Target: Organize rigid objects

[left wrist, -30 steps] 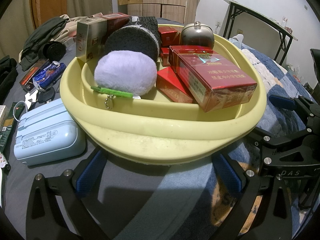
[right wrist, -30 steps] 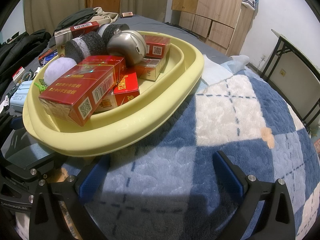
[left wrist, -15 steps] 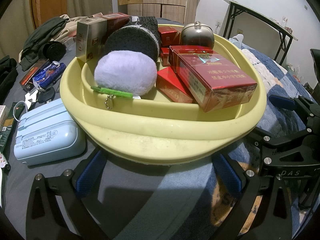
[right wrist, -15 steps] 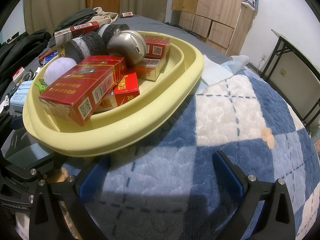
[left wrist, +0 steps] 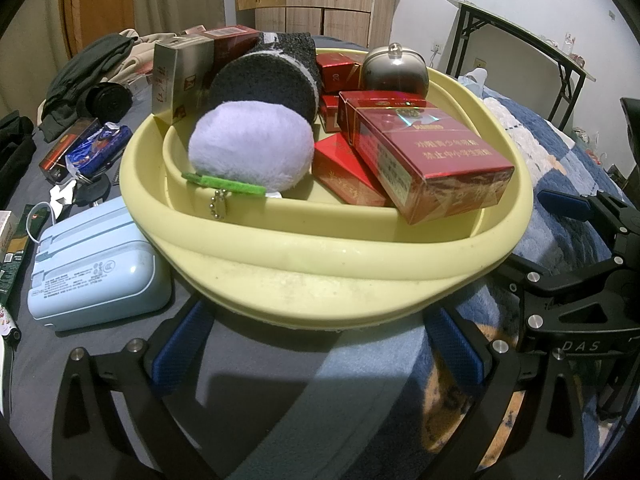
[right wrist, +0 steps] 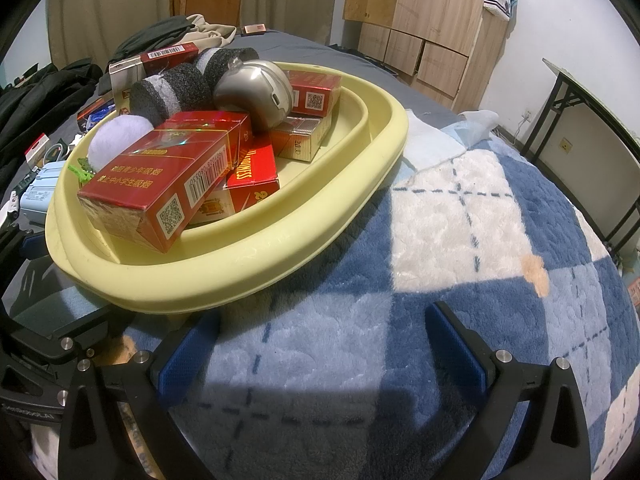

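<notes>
Both hand-held grippers, left [left wrist: 316,344] and right [right wrist: 320,344], stand apart and empty; the top red carton [left wrist: 424,156] overhanging the yellow basin's [left wrist: 320,256] rim could slide off if nudged.

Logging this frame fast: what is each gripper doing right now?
Left gripper: open, holding nothing, at the yellow basin rim.
Right gripper: open, holding nothing, over the blanket.
</notes>
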`<move>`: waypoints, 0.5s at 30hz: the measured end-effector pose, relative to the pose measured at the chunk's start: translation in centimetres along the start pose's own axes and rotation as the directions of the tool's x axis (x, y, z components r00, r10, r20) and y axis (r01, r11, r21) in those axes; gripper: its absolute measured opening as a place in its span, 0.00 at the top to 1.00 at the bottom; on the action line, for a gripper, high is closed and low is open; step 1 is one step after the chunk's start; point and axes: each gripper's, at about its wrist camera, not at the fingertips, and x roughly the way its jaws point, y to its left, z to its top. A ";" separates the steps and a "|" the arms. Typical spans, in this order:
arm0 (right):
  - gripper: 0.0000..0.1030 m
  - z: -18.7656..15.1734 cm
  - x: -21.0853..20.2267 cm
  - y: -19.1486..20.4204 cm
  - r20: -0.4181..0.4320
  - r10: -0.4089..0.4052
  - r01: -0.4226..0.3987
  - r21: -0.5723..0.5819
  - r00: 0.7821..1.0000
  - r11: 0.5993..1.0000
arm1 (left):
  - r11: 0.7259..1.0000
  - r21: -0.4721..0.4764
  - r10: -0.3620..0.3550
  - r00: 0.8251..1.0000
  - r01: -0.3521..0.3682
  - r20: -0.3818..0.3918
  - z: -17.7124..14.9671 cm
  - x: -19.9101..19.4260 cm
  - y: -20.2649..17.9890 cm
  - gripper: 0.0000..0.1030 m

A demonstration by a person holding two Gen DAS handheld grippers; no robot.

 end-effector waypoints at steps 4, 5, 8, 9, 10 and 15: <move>0.00 0.0 0.0 0.0 0.000 0.000 0.000 0.000 1.000 1.000 | 1.000 0.000 0.000 1.000 0.000 0.000 0.0 0.0 0.0 0.00; 0.00 0.0 0.0 0.0 0.000 0.000 0.000 0.000 1.000 1.000 | 1.000 0.000 0.000 1.000 0.000 0.000 -0.1 0.0 0.1 0.00; 0.00 0.0 0.0 0.0 0.000 0.000 0.000 0.000 1.000 1.000 | 1.000 0.000 0.000 1.000 0.000 0.000 0.0 0.0 0.0 0.00; 0.00 0.0 0.0 0.0 0.000 0.000 0.000 0.000 1.000 1.000 | 1.000 0.000 0.000 1.000 0.000 0.000 0.0 0.0 0.0 0.00; 0.00 0.0 0.0 0.1 0.000 0.000 0.000 0.000 1.000 1.000 | 1.000 0.000 0.000 1.000 0.000 0.000 0.0 0.0 0.0 0.00; 0.00 0.0 0.0 0.0 0.000 0.000 0.000 0.000 1.000 1.000 | 1.000 0.000 0.000 1.000 0.000 0.000 0.0 0.0 0.0 0.00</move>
